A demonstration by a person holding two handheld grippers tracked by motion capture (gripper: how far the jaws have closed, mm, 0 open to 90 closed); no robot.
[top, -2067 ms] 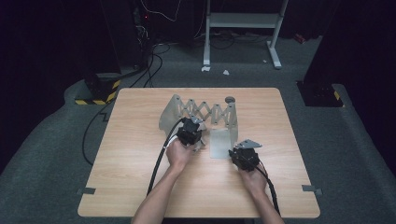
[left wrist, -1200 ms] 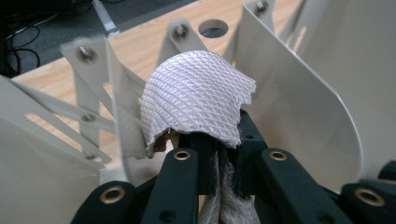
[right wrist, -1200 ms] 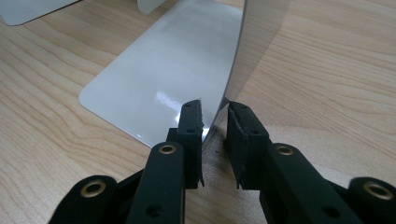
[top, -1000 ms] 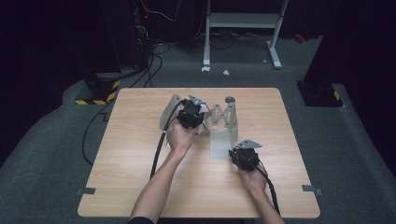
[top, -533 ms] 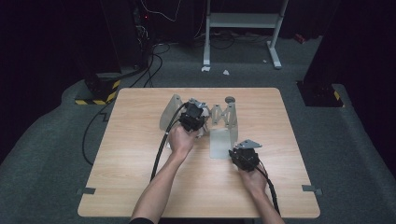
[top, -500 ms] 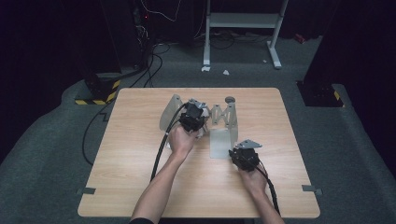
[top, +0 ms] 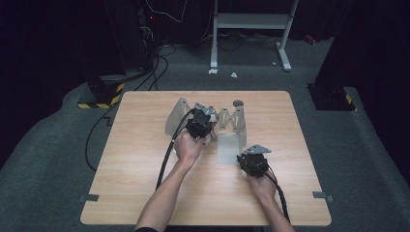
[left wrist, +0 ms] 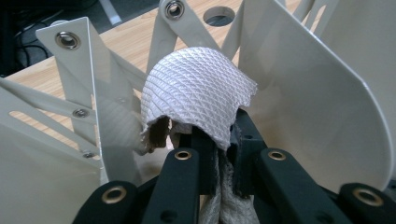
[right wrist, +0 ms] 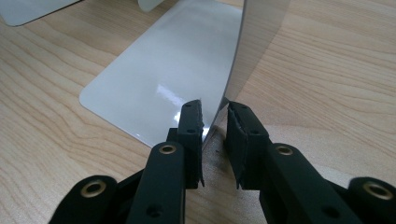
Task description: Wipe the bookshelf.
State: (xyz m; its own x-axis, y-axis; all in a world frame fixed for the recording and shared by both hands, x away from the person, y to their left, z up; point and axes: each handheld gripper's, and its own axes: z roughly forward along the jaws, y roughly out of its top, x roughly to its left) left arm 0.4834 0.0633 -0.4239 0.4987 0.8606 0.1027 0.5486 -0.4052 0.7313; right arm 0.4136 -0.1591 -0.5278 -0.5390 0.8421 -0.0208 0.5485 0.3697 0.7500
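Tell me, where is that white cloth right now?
The white cloth is pinched in the left gripper, pressed among the beige expanding rack's slats, left of centre toward the table's far edge in the high view.

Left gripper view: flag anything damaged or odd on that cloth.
The white cloth, pinched in the left gripper against the folding metal rack, has a ragged, notched edge at its right and a dark smudge under its lower left fold. Whether that is dirt or shadow is unclear.
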